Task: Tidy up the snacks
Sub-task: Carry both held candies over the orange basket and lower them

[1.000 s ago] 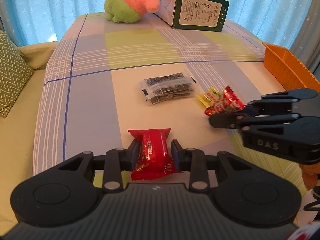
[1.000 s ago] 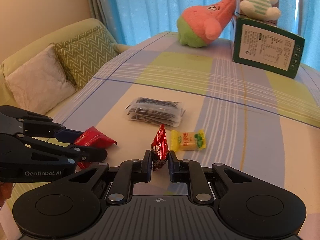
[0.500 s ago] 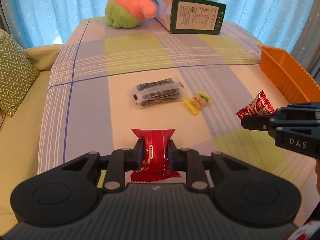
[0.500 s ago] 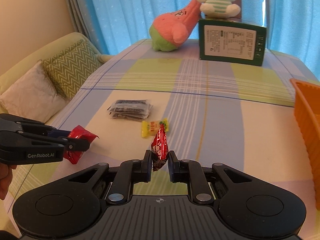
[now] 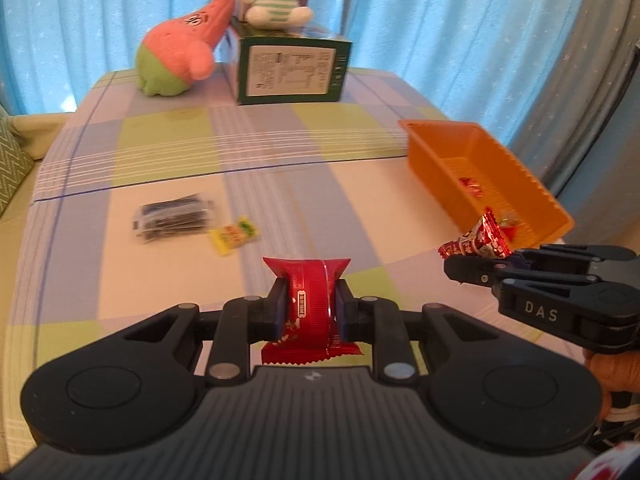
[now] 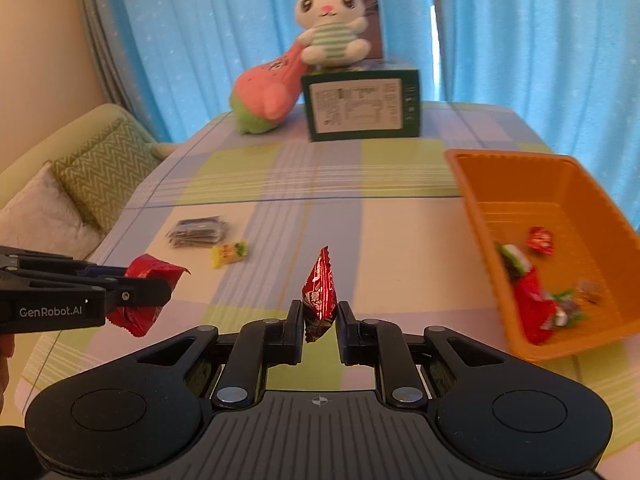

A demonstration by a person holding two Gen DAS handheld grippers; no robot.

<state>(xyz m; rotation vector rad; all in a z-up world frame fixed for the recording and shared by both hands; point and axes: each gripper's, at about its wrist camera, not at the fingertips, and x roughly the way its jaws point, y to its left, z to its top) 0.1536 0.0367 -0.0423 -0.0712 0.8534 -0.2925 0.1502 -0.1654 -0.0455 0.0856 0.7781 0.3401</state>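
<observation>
My left gripper (image 5: 307, 307) pinches a red packet (image 5: 310, 305); my right gripper (image 6: 319, 317), frame centre, clamps a red candy (image 6: 320, 294).

"DAS" in pale letters on side of black plastic right gripper (image 5: 476, 258). "GenRobot.AI" in white on side of black plastic left gripper (image 6: 148, 294). Green cardboard box (image 6: 362, 106) label print: too small to read.

A green box (image 6: 362, 106) stands at the table's far edge, a white plush rabbit (image 6: 331, 36) on top. A pink-and-green plush (image 6: 267, 98) leans against its left side
</observation>
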